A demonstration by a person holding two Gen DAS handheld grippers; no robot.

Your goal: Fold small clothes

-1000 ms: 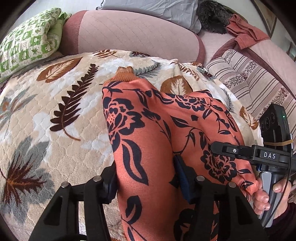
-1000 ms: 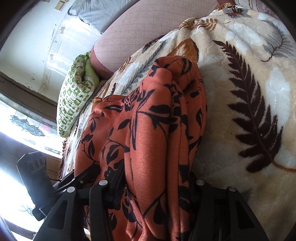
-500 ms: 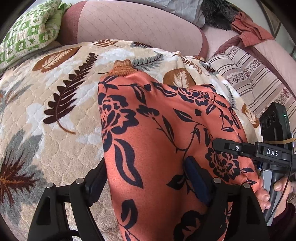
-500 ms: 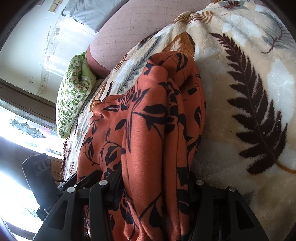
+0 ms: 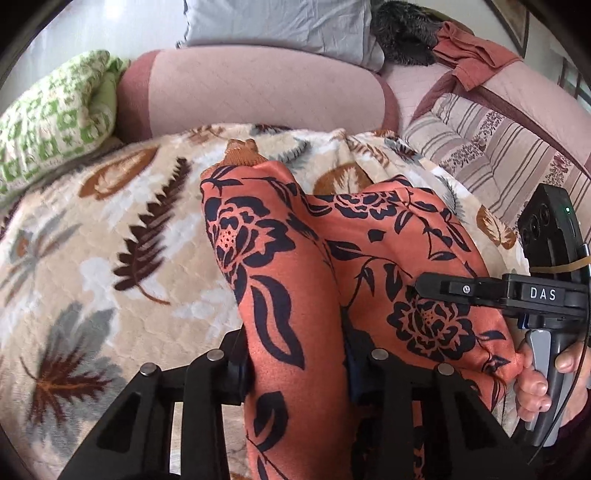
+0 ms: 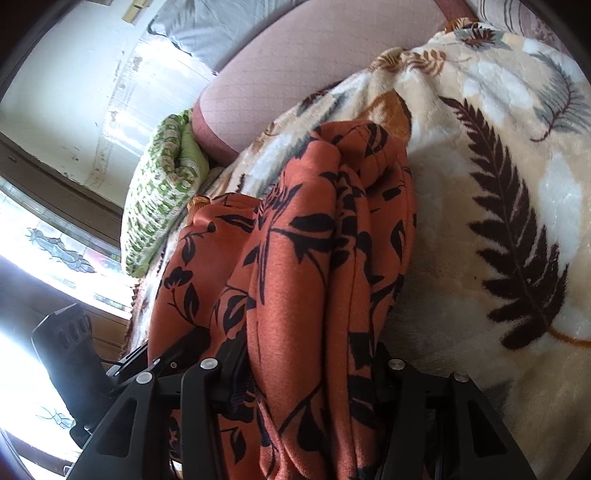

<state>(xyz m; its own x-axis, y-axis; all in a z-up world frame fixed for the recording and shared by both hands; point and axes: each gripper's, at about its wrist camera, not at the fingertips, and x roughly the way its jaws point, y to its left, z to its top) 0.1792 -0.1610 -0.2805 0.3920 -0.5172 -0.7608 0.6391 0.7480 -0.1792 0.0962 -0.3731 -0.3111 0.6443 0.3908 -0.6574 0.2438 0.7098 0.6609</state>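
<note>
An orange garment (image 5: 280,266) with a dark flower print lies on a leaf-patterned blanket (image 5: 110,240), its ribbed cuff (image 5: 242,155) pointing to the sofa back. My left gripper (image 5: 295,362) holds a raised fold of it, jaws closing with the pads pressing the cloth. In the right wrist view the garment (image 6: 314,258) is bunched in thick folds, and my right gripper (image 6: 310,369) is shut on that bunch, squeezing slightly tighter. The right tool's black body (image 5: 535,295) and the person's hand (image 5: 532,391) sit at the garment's right corner.
A green patterned cushion (image 5: 48,122) lies at the left. A pink sofa bolster (image 5: 258,92) runs along the back, with a grey pillow (image 5: 280,22) behind it. A striped cushion (image 5: 491,140) and a reddish cloth (image 5: 472,48) are at the right. Blanket (image 6: 517,184) spreads right of the garment.
The left jaws spread wider, then came in and pinched the cloth into a narrow ridge. The left view has tipped up toward the sofa back. The right grip looks nearly the same.
</note>
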